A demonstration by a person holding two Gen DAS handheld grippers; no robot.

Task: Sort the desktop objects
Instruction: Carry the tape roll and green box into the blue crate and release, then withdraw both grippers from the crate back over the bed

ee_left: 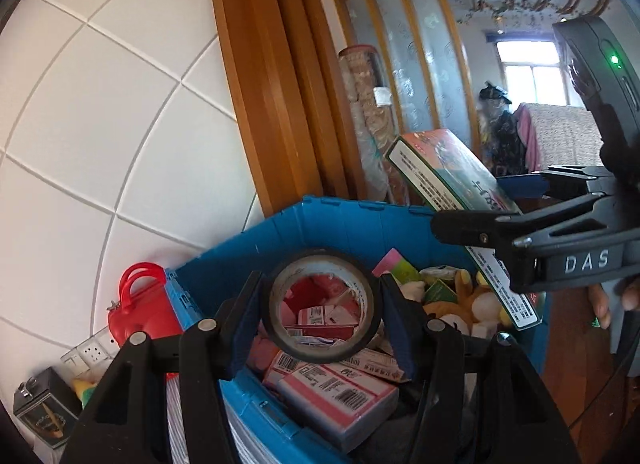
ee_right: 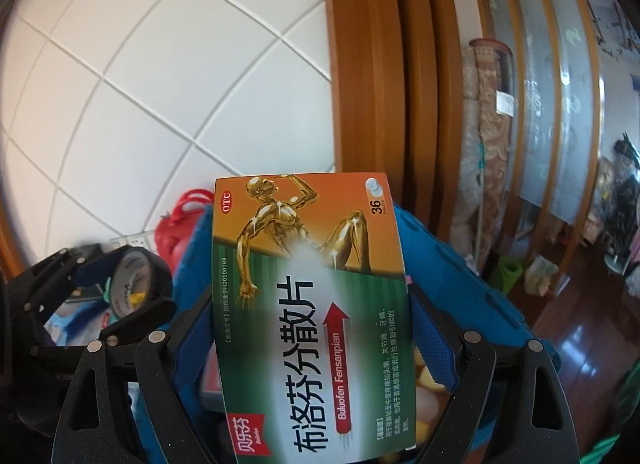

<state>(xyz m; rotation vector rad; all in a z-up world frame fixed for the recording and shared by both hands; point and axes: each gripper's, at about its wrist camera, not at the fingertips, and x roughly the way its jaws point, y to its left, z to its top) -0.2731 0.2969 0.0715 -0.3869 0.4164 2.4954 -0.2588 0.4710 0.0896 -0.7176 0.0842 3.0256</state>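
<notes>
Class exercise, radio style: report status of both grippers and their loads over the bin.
Left gripper shut on tape roll above blue bin. Right gripper shut on medicine box, over same bin. Bin crowded; nothing blocking drop.

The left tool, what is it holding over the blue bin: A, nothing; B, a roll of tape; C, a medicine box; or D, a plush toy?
B: the left tool is shut on the roll of tape, above the blue bin; the right tool has the medicine box.
</notes>
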